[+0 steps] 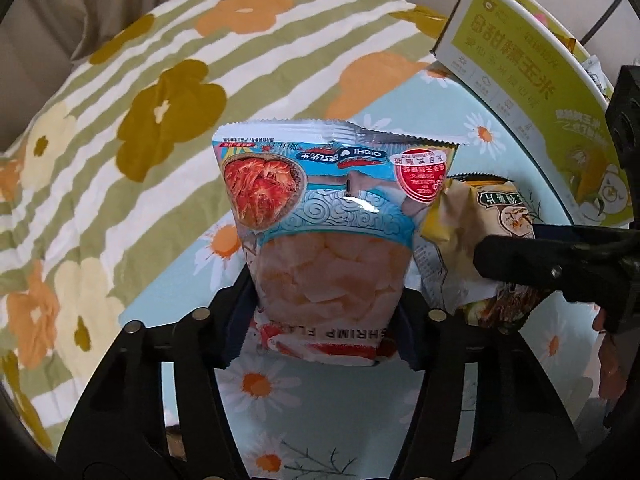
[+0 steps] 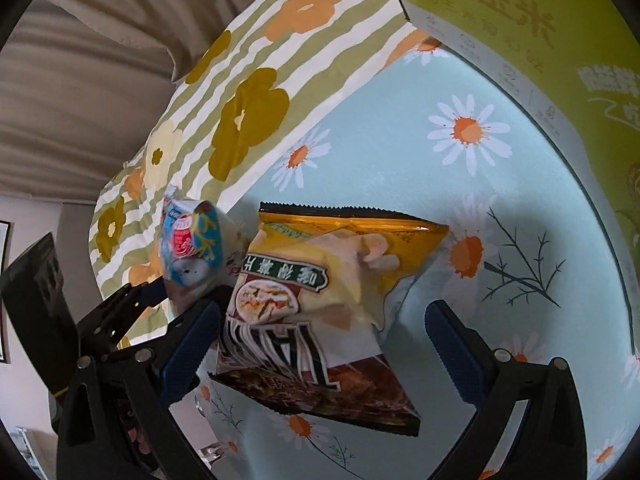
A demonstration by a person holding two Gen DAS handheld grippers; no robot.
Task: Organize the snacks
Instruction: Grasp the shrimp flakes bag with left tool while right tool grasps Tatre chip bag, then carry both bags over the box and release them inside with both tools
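My left gripper (image 1: 320, 336) is shut on a blue Oishi shrimp chips bag (image 1: 328, 216), held upright above the daisy-print table (image 1: 344, 400). That bag also shows at the left of the right wrist view (image 2: 192, 248), with the left gripper below it. A yellow and brown chips bag (image 2: 320, 308) lies on the table between the fingers of my right gripper (image 2: 320, 348), which is open and not touching it on the right side. The same bag shows in the left wrist view (image 1: 472, 248), with a right finger (image 1: 532, 260) over it.
A green and white corn box (image 1: 528, 92) stands at the table's right side, also seen in the right wrist view (image 2: 540, 48). A bed with a striped flower quilt (image 1: 120, 128) lies beyond the table's left edge.
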